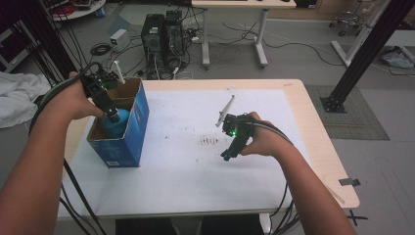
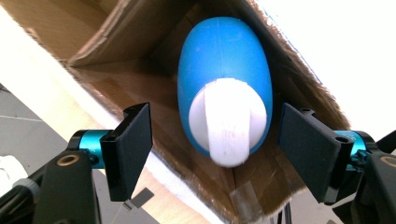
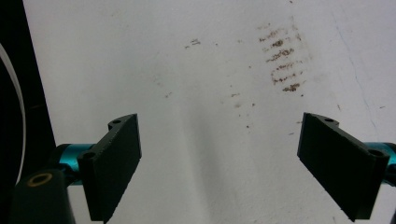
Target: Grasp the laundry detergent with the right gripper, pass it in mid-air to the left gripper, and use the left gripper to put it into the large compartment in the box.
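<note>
From the high view, the left gripper (image 1: 113, 117) hangs over the open box (image 1: 133, 139) on the worktop (image 1: 195, 181), where the blue bottle (image 1: 117, 122) lies. In the left gripper view its fingers (image 2: 133, 149) stand apart, clear of the bottle (image 2: 224, 70), probably released. In the right gripper view, the right gripper (image 3: 219, 163) gapes empty over white worktop, waiting.

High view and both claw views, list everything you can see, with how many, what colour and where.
box: one, blue outside, brown cardboard inside, open top, on the table's left part.
bottle: one, blue with a white cap, inside the box.
sheet: one, white, covering most of the table top.
smudges: one patch, brown, on the sheet near the middle.
table: one, light wood.
computer towers: two, black, on the floor beyond the table.
cloth: one, white, at the left edge.
left claw: one, black, open, over the box above the bottle.
right claw: one, black, open, over the sheet.
</note>
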A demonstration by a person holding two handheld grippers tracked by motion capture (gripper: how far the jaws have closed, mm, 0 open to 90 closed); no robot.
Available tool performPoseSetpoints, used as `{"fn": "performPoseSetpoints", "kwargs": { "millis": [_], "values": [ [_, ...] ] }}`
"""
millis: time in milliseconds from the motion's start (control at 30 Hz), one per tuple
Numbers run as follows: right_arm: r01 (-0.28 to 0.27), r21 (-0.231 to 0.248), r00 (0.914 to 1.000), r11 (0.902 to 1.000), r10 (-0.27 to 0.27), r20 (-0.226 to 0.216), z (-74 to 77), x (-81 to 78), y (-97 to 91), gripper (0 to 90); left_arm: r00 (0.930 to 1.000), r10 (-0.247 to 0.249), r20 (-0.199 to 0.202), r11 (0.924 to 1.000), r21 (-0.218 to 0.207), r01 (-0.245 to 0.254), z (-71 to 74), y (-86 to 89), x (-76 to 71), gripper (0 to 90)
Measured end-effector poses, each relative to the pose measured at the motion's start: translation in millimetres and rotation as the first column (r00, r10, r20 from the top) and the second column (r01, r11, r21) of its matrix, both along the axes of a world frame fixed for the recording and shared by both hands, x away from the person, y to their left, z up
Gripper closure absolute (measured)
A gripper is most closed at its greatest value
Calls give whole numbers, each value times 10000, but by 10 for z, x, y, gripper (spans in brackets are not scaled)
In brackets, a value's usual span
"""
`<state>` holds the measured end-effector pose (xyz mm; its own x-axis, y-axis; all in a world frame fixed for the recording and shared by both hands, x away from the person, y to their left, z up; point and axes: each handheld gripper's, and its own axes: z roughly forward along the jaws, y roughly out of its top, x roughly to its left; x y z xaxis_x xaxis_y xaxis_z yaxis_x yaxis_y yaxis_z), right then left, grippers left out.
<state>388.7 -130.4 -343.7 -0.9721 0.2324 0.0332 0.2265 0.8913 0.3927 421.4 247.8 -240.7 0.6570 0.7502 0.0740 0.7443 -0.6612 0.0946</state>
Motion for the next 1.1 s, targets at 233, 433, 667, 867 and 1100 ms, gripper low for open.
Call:
{"fn": "performPoseSetpoints", "kwargs": {
  "millis": [233, 433, 667, 867, 1100],
  "values": [
    [-42, -25, 10000, 10000, 42, 41, 65, 10, 5, 128, 9995, -138, 290, 9997, -202, 144, 174, -24, -29, 235],
    [-73, -233, 9999, 9997, 75, 73, 198, 22, -10, 128, 9916, -1201, 486, 9926, -136, 1209, 422, -182, -70, 207],
    [-194, -358, 9998, 9992, 196, 49, 282, 38, -12, 128, 9741, -2216, 452, 9730, -560, 2240, 485, -385, -107, 183],
    [-239, -626, 9997, 9978, 236, -51, 322, 33, 6, 128, 9385, -3427, 420, 9369, -586, 3447, 440, -646, -137, 165],
    [-321, -630, 9995, 9975, 319, -47, 319, 37, 13, 128, 9039, -4277, -45, 9028, -510, 4270, 309, -931, -135, 135]
  ]
}}
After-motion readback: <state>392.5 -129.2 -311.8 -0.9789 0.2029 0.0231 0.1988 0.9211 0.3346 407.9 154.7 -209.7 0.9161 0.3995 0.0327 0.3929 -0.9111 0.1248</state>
